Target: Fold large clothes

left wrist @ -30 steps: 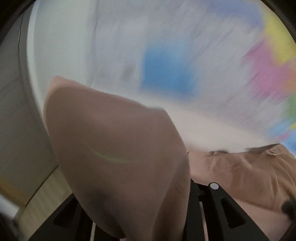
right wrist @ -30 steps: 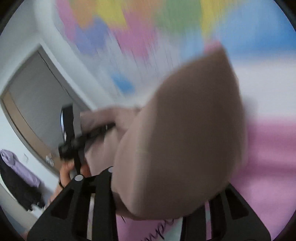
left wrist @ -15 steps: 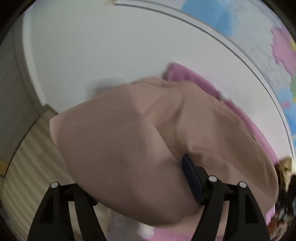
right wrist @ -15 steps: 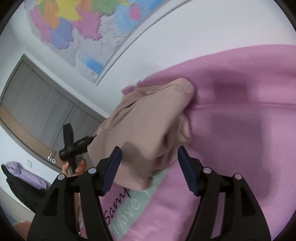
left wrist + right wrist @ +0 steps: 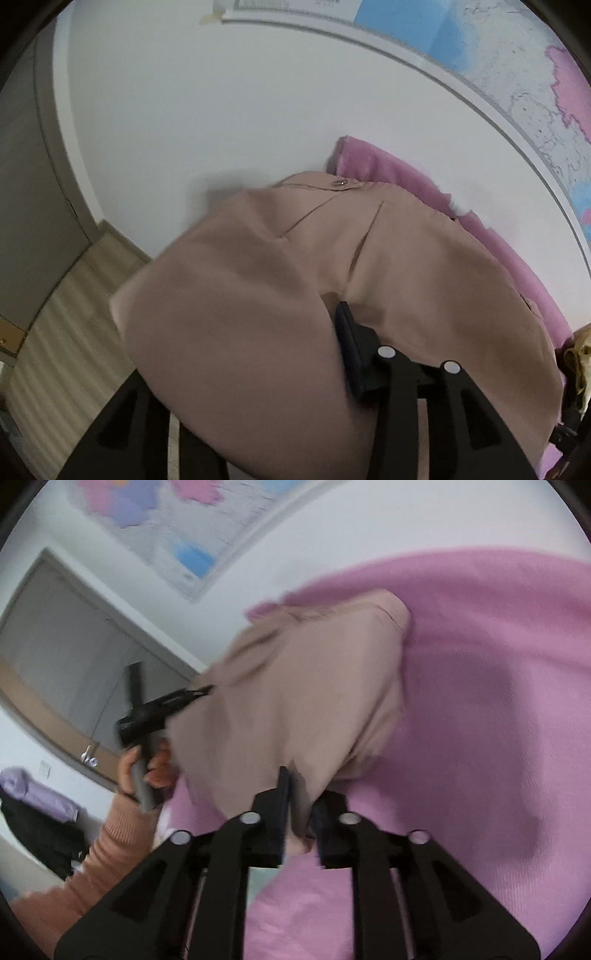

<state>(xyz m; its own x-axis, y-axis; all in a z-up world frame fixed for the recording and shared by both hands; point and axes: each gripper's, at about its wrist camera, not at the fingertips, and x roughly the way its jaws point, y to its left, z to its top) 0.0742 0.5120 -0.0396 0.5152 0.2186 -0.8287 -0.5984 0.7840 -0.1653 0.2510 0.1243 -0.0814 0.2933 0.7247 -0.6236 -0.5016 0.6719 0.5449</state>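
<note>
The left claw point(image 5: 280, 373) pinches one edge of the beige trousers point(image 5: 388, 258), its left finger buried under cloth, likely to keep that side taut. The trousers lie over the pink blanket point(image 5: 480, 701). The right claw point(image 5: 299, 808), narrowed onto the opposite edge, holds it so both edges can travel together into a fold.

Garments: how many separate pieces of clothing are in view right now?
2. The beige garment lies bunched in front of both cameras, the right gripper shut on its near fold. The pink garment is spread underneath it. More may be hidden beneath.
</note>
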